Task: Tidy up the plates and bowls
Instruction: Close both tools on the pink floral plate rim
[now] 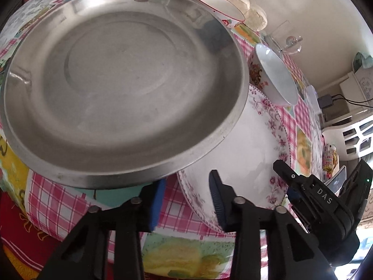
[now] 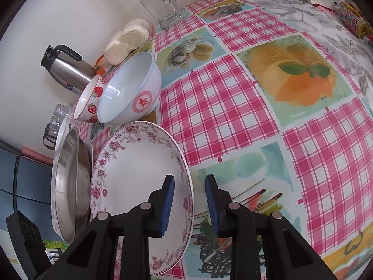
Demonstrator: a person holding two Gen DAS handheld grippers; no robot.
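Observation:
A wide steel plate (image 1: 121, 81) fills the left wrist view, and its rim overlaps a white floral plate (image 1: 244, 151) on the checked tablecloth. My left gripper (image 1: 186, 198) straddles the floral plate's near rim. One pad is outside, under the steel rim, and the other is over the plate's inside; no pad visibly presses. A finger of my right gripper (image 1: 283, 166) shows at that plate's far side. In the right wrist view my right gripper (image 2: 190, 198) straddles the floral plate's (image 2: 139, 163) rim with gaps on both sides. The steel plate (image 2: 70, 182) lies left of it.
Behind the plates stand a white bowl with a red emblem (image 2: 130, 88) and a strawberry bowl (image 2: 89, 102). A steel thermos (image 2: 67, 70), buns (image 2: 126, 39) and a glass mug (image 2: 163, 7) line the wall. The tablecloth (image 2: 256, 116) stretches bare to the right.

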